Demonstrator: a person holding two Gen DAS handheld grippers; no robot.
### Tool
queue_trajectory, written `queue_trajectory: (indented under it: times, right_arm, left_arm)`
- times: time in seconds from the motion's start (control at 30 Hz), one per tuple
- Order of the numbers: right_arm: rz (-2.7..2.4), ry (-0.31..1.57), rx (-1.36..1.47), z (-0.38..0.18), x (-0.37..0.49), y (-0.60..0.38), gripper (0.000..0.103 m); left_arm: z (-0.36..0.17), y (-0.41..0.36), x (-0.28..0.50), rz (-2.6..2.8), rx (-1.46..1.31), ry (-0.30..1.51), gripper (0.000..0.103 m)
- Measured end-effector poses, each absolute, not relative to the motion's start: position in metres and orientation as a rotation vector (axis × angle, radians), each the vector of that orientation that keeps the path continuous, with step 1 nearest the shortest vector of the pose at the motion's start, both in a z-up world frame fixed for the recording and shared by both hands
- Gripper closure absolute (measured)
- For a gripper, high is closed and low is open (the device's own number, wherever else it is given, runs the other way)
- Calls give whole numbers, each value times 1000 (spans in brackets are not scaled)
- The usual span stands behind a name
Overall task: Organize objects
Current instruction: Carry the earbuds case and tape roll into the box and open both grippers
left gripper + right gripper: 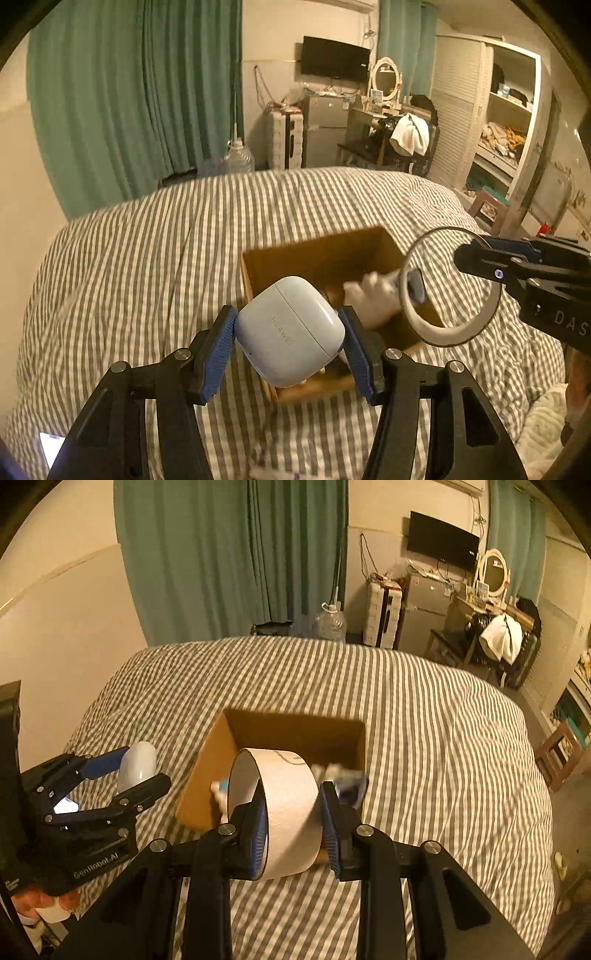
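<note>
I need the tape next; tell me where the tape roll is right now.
The tape roll is clamped in the right gripper, held above the near edge of the open cardboard box on the striped bed; the left wrist view shows it at right.

The earbud case is smooth, glossy pale plastic; the tape roll looks like matt paper; the box is plain brown cardboard; the bed wears soft striped cloth; the ribbed blue pads look rubbery.
</note>
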State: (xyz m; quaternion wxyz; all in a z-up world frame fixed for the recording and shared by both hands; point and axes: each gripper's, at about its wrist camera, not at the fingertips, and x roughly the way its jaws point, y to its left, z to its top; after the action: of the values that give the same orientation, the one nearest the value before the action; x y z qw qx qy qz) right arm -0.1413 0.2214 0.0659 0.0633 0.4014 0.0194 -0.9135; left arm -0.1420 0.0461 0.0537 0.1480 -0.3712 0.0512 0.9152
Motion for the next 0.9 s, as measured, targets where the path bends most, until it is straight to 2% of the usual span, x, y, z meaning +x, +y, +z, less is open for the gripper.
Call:
queue_trajectory:
  times: [0.23, 0.47, 0.67, 0.9]
  right_arm:
    - [-2788, 30, 1189, 63, -199, 226, 77]
    - [-2763, -42, 1271, 13, -249, 236, 77]
    - [-2727, -67, 1359, -29, -267, 242, 77]
    - [-2692, -139, 1379, -42, -264, 251, 76]
  left_arm:
    - [38, 63, -196, 2615, -1067, 162, 45]
    - [-8, 75, -229, 2588, -1131, 181, 45]
    - [-42, 82, -243, 2548, -1185, 178, 45]
    - [-55, 89, -238, 2512, -1214, 161, 45]
